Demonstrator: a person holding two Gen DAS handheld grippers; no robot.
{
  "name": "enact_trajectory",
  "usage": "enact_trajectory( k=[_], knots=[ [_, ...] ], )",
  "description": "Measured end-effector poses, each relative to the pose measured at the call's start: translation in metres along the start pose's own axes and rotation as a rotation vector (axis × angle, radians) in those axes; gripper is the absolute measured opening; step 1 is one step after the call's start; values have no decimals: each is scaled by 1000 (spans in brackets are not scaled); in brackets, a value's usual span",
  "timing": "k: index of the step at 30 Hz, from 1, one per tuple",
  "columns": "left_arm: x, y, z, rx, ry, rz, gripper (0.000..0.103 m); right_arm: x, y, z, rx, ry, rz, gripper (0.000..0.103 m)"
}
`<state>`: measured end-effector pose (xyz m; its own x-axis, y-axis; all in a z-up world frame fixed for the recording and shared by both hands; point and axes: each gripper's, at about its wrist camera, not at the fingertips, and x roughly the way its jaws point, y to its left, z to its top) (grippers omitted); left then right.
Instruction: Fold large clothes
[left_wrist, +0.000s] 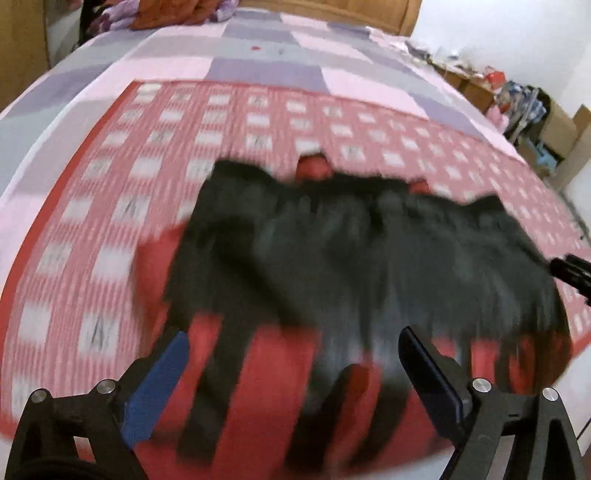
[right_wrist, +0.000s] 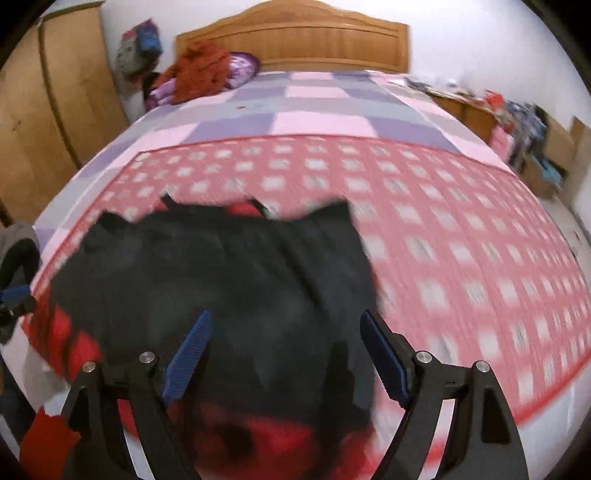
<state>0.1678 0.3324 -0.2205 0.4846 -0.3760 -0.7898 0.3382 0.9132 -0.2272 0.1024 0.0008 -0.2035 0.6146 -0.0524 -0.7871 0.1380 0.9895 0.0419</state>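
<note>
A large black garment (left_wrist: 351, 251) with red stripes along its near edge lies spread on a red-and-white checked blanket (left_wrist: 110, 184). My left gripper (left_wrist: 293, 334) hovers over the garment's striped near edge, jaws wide open, with nothing between the blue pads. In the right wrist view the same garment (right_wrist: 221, 266) lies below my right gripper (right_wrist: 285, 314), which is also open and holds nothing. The right gripper (left_wrist: 570, 269) shows at the garment's right side, and the left gripper (right_wrist: 14, 295) at its left side. Both views are blurred by motion.
The blanket (right_wrist: 461, 240) covers the near half of a bed with a pink, purple and grey checked sheet (right_wrist: 314, 107). A pile of orange and purple clothes (right_wrist: 199, 70) lies by the wooden headboard (right_wrist: 295, 37). A wardrobe (right_wrist: 55, 110) stands left, cluttered furniture (right_wrist: 524, 122) right.
</note>
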Motion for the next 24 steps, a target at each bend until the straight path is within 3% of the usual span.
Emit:
enact_trajectory(
  k=[2, 4, 6, 8, 12, 14, 16, 18, 20, 24],
  knots=[
    [20, 1, 13, 2, 22, 2, 95, 32, 0, 28, 20, 40, 9, 84],
    [38, 5, 11, -11, 65, 3, 95, 63, -14, 41, 71, 107, -72, 84],
    [52, 9, -6, -11, 97, -9, 94, 103, -54, 41, 205, 246, -155, 85],
    [47, 11, -16, -7, 59, -19, 94, 117, -81, 35, 358, 287, -37, 88],
    [32, 12, -17, -42, 40, -23, 94, 84, -64, 34, 288, 170, -88, 88],
    [22, 11, -17, -43, 28, -24, 94, 60, -50, 25, 270, 103, -38, 88],
    [14, 8, -21, -33, 22, -14, 94, 32, -22, 10, 168, 48, 7, 88],
    [8, 9, -30, -18, 31, 18, 94, 22, 2, -5, 64, 62, 25, 88],
    [2, 15, -38, -42, 40, 18, 94, 18, 10, -37, -19, 137, -6, 88],
    [-14, 24, -57, -39, 76, 96, 94, -16, -18, -71, 57, 159, -74, 88]
  ],
)
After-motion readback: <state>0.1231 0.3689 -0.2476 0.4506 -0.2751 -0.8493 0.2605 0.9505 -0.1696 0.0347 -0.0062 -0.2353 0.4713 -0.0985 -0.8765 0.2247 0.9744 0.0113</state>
